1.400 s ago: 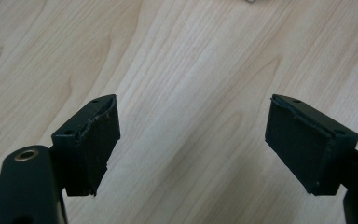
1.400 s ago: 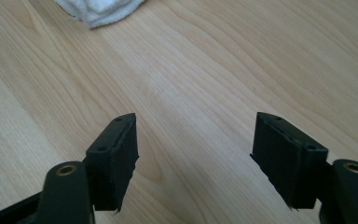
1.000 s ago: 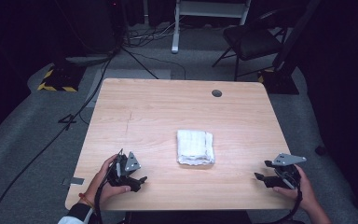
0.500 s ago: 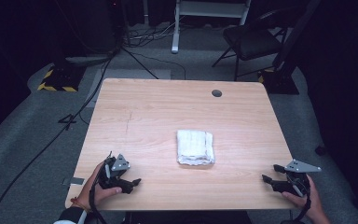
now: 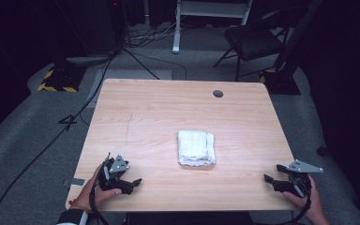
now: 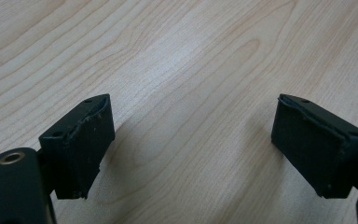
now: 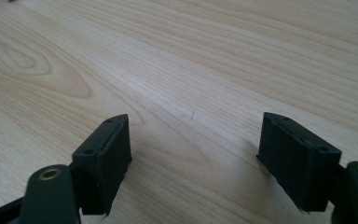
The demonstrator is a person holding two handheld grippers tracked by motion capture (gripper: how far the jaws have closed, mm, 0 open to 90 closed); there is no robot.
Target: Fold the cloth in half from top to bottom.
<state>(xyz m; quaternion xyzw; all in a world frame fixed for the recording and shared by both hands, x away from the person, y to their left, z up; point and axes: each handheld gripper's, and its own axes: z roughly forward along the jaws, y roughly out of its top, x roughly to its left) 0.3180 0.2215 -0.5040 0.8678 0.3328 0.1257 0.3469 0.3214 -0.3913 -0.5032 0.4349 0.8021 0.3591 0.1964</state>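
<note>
A folded white towel (image 5: 196, 147) lies flat near the middle of the light wooden table (image 5: 168, 112), slightly toward the front. My left gripper (image 5: 130, 183) rests low at the front left corner, held by a hand, and points right toward the towel. Its jaws stand wide open over bare wood in the left gripper view (image 6: 193, 112). At the front right edge, my right gripper (image 5: 273, 174) points left and carries a grey three-cornered plate (image 5: 303, 166). It stands open in the right gripper view (image 7: 196, 123) with nothing between the pads. Both grippers are well apart from the towel.
A round dark cable hole (image 5: 218, 93) sits near the table's far edge. Beyond the table on the grey floor are a black chair (image 5: 253, 42), a white stand base (image 5: 176, 47), loose cables (image 5: 136, 56) and a yellow-black striped block (image 5: 54, 83).
Both hands have drawn outward: the left gripper slid a little to the left, the right gripper to the right and nearer the front edge. The towel has not moved.
</note>
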